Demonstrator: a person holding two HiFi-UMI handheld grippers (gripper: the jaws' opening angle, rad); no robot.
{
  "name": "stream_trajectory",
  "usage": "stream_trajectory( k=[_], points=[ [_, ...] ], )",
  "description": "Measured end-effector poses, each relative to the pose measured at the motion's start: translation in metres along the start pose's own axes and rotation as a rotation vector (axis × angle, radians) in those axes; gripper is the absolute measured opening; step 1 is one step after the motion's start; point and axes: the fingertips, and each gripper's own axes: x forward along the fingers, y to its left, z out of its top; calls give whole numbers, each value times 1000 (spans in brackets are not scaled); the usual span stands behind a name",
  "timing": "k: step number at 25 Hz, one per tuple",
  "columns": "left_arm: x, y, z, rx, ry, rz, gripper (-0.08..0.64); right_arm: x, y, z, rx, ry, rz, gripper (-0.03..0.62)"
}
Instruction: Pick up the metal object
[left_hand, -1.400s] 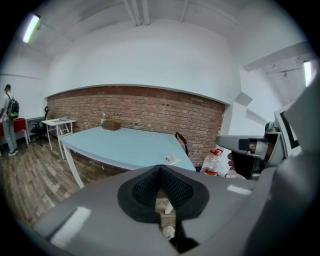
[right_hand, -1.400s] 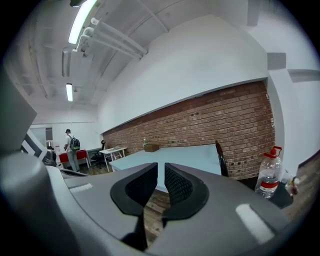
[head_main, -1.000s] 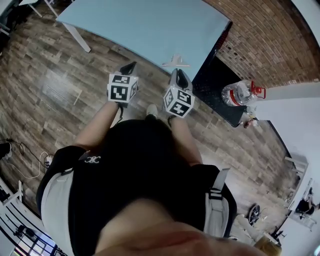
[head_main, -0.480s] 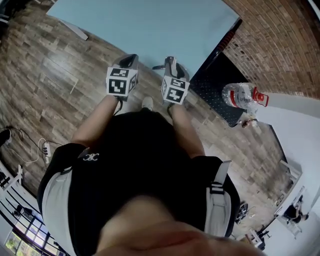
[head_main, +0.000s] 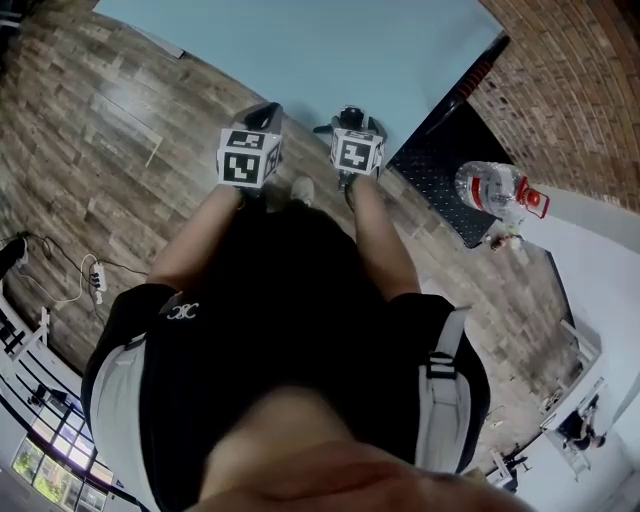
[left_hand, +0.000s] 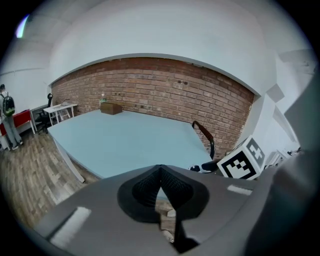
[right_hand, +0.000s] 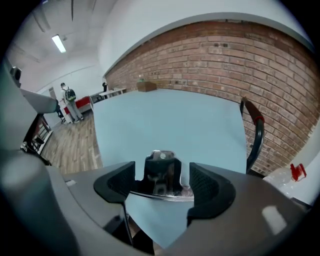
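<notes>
at the near edge of the table (right_hand: 170, 117), the right hand-held gripper (right_hand: 162, 186) is opening, its jaws spread either side of the metal object (right_hand: 161, 170) without pinching it. the left hand-held gripper (left_hand: 160, 187) is pressed together, empty. the object seems to rest on the table: grasp and lift remain.
</notes>
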Motion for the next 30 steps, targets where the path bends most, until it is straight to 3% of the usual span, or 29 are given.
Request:
stream_trajectory(
  k=[5, 15, 22, 30],
  points=[
    [7, 6, 7, 24, 7, -36, 0, 18, 1, -11, 29, 150, -14, 342],
    [10, 19, 20, 22, -3, -64, 0, 23, 1, -23, 62, 271, -68, 302],
    [7, 29, 42, 31, -50, -52, 0, 2, -2, 19, 101, 15, -93, 301],
    [8, 19, 73, 47, -112, -105, 0, -77, 6, 120, 161, -408, -67, 301]
  ],
)
